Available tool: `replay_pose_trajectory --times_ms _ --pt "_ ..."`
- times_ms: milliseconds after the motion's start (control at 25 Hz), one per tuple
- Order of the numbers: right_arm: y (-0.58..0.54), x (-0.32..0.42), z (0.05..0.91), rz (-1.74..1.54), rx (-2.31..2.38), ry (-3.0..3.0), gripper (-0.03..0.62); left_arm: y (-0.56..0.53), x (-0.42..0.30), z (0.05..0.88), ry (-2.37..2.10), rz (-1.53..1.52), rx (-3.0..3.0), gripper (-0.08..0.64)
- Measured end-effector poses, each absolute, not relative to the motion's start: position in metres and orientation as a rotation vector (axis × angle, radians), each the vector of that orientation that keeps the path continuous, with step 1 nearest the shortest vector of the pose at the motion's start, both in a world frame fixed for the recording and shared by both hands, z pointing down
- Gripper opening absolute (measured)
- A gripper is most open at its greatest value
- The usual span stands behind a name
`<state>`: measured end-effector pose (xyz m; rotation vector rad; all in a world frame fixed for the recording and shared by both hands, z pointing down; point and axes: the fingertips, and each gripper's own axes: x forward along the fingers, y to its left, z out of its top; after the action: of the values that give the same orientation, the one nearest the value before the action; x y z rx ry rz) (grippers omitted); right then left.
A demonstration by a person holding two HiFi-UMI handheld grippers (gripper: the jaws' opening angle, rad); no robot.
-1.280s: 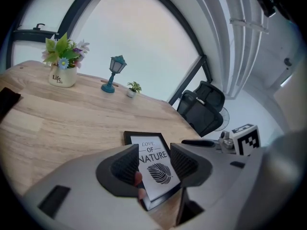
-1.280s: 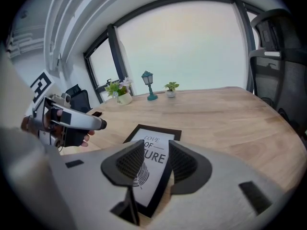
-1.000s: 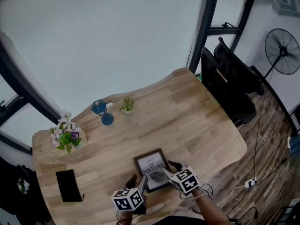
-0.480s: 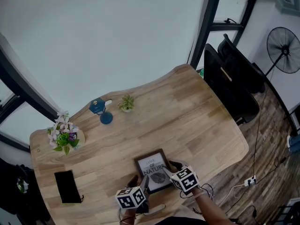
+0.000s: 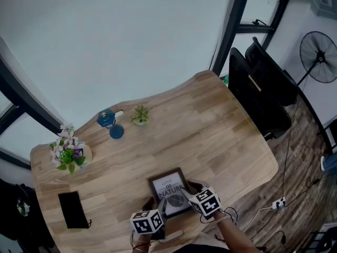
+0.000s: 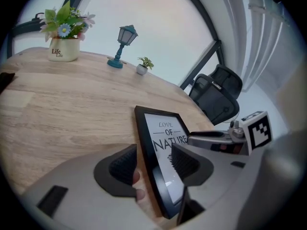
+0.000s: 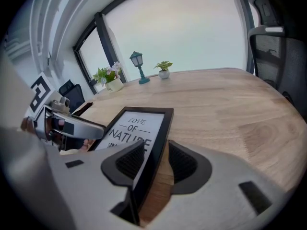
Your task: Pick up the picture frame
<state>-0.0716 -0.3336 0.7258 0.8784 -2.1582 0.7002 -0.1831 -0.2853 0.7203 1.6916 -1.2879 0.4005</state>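
One black-rimmed picture frame [image 5: 171,190] with a white "LOVE OF NATURE" print sits at the near edge of the pale wooden table [image 5: 210,136], right in front of the person. I cannot tell whether its near side is clear of the wood.

Its left rim stands between the jaws of the left gripper [image 6: 153,164]. They have just been opening and now stand wide, with a gap beside the outer pad. Its right rim is between the jaws of the right gripper [image 7: 156,162], also apart, with bare wood showing beside the outer pad. Neither looks clamped.

For a good lift, both should probably close squarely on opposite rims and rise together, so the frame stays level and cannot twist.

The table edge is close behind the frame, so drawing it straight up seems safer than pulling back. Ahead the tabletop is open. The flat black pouch [image 5: 71,208], white pot of flowers [image 5: 67,153], blue lamp-post figurine [image 5: 108,123] and small potted plant [image 5: 139,115] stand well apart.
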Motion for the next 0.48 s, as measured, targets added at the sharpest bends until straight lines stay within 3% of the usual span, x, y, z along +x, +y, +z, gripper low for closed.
replay_pose_trajectory --times_ms 480 --pt "-0.3330 -0.0722 0.7297 0.720 0.924 -2.162 0.132 -0.2840 -0.1798 0.7243 -1.313 0.540 1.734 0.206"
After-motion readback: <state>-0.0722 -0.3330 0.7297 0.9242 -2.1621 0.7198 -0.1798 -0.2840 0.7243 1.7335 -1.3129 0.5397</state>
